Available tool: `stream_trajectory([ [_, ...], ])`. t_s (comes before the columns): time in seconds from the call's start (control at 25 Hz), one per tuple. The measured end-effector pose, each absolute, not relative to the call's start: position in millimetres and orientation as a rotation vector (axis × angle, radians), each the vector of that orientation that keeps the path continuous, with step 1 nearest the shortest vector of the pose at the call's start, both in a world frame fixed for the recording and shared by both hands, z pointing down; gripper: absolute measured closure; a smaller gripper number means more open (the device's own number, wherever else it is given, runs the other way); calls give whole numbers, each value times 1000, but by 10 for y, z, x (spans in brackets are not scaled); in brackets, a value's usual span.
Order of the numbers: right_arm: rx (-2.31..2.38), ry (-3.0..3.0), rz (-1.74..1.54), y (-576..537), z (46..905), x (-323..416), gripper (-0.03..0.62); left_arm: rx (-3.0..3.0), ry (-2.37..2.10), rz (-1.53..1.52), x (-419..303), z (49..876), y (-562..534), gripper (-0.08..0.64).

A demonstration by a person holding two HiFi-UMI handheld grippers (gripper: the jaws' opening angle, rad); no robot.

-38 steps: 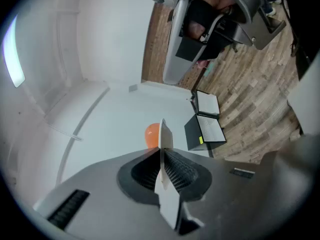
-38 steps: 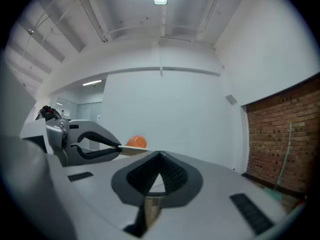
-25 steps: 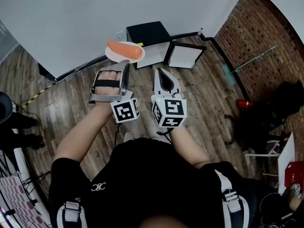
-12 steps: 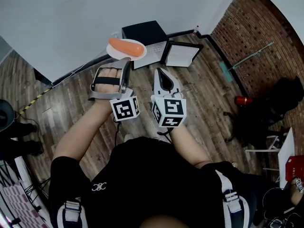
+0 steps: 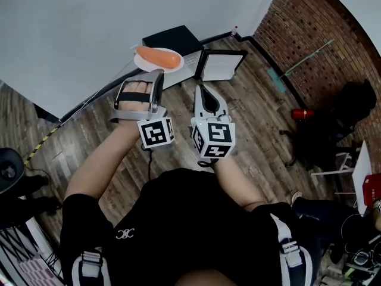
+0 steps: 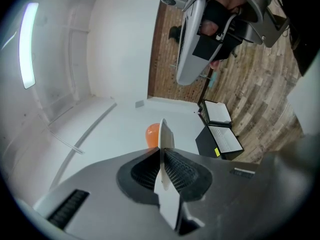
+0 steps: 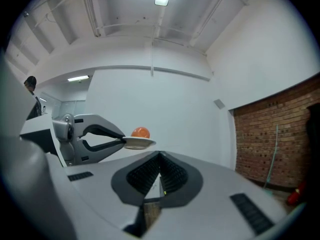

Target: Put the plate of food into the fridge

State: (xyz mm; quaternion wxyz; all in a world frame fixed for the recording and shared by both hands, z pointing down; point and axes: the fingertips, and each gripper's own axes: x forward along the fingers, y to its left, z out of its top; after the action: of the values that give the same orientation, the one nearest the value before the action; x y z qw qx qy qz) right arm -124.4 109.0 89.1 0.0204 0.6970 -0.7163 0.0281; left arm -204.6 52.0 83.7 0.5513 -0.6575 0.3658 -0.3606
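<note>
Orange food (one long, rounded piece) lies on a small white plate. The plate is up in the air, roughly level, in front of the person. Its near rim is pinched in the left gripper. In the left gripper view the plate shows edge-on between the two ribbed pads, which press on it from either side with only the thin rim between them.

The right gripper is just beside the left one, on its right, at about the same height. Its jaws are closed together with nothing between them, and it does not touch the plate.

Below both lies a wooden floor. A white wall fills the top left of the head view, and a brick wall runs along the top right. On the floor by the white wall stands a black box, with an open case lying just beside it.
</note>
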Motion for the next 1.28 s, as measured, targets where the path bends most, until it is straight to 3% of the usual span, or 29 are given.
stream_trajectory([
  [0.56, 2224, -2164, 122, 563, 1037, -804, 579, -1560, 817, -831, -1595, 956, -143, 534],
  [1.28, 1956, -2427, 226, -1116, 1027, 1257, 578, -1500, 979, -1002, 471, 894, -1677, 534],
])
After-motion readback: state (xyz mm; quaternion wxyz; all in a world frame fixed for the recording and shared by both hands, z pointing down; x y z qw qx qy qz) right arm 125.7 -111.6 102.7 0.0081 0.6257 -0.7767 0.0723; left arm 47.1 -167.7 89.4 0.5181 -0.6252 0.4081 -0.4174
